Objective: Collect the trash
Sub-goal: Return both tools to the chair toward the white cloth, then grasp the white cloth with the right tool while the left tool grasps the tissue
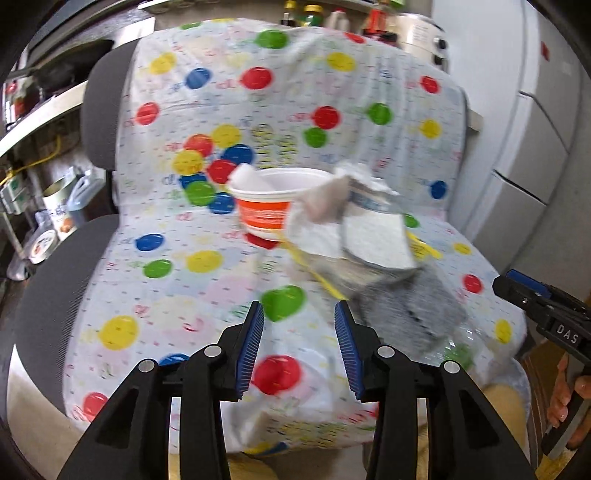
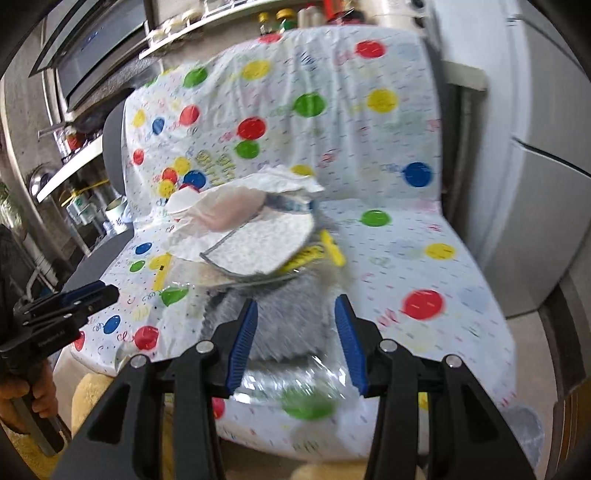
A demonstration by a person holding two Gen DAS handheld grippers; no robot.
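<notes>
A heap of trash lies on a chair seat draped in a balloon-print sheet (image 1: 177, 258). It holds an orange-and-white cup (image 1: 267, 206), crumpled white paper (image 1: 321, 229), a round white lid (image 1: 376, 236), a grey fuzzy cloth (image 1: 410, 306) and a yellow strip (image 1: 317, 277). My left gripper (image 1: 299, 347) is open and empty, in front of the heap. My right gripper (image 2: 295, 339) is open, its jaws on either side of the grey cloth (image 2: 291, 314), with clear plastic film (image 2: 288, 380) below. The lid (image 2: 266, 240) and paper (image 2: 280, 181) lie beyond it.
Kitchen shelves with jars and tins (image 1: 55, 214) stand to the left. White cabinet doors (image 1: 532, 158) stand to the right. Bottles (image 1: 314, 13) line a shelf behind the chair back. A yellowish cushion (image 2: 88, 402) sits below the seat's front edge.
</notes>
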